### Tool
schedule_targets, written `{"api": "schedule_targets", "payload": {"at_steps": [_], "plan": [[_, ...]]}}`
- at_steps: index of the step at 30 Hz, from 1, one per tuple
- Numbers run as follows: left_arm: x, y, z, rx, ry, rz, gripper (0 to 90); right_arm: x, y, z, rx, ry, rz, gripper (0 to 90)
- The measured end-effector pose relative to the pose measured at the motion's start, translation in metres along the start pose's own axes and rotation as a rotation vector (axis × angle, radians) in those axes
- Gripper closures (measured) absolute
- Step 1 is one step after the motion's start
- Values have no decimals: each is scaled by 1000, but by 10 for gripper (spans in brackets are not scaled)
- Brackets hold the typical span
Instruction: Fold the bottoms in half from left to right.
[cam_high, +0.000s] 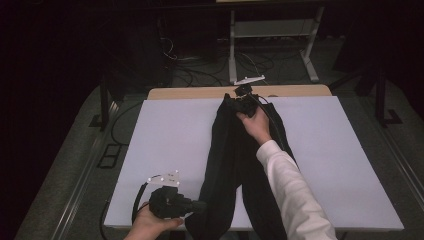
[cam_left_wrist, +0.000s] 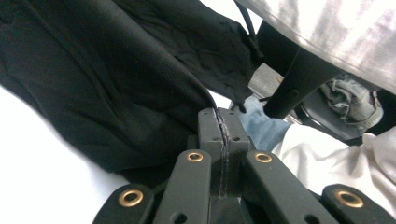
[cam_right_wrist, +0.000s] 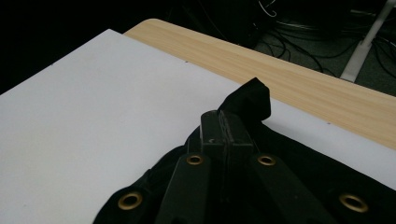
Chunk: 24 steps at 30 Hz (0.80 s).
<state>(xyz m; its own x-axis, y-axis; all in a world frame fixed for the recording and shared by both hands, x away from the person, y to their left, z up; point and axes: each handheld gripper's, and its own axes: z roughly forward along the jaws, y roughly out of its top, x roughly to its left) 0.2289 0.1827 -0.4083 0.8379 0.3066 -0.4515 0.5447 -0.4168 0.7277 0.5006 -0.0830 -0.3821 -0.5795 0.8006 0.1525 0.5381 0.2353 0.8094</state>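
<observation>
High view: a black garment (cam_high: 235, 170) lies lengthwise down the bench (cam_high: 165, 145), far edge to near edge, the right tool (cam_high: 240, 99) clamped on its far end, the left tool (cam_high: 197, 206) on its near end. Left gripper view: jaws pinched on a fold, cloth limp and light. Right gripper view: a corner bunches past the closed jaws; hems look the surest hold.
</observation>
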Motion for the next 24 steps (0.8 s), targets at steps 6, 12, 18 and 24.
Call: {"api": "schedule_targets", "payload": {"at_steps": [6, 12, 18, 24], "plan": [[-4, 7, 12, 16, -22, 14, 886, -8, -4, -7, -4, -1, 13, 879], [-7, 13, 19, 22, -41, 19, 886, -14, -9, -10, 0, -5, 25, 880], [-9, 15, 28, 31, -60, 24, 886, -21, -13, -14, 0, -13, 32, 880], [-10, 19, 35, 35, -75, 27, 886, -26, -16, -16, 0, -17, 40, 879]]}}
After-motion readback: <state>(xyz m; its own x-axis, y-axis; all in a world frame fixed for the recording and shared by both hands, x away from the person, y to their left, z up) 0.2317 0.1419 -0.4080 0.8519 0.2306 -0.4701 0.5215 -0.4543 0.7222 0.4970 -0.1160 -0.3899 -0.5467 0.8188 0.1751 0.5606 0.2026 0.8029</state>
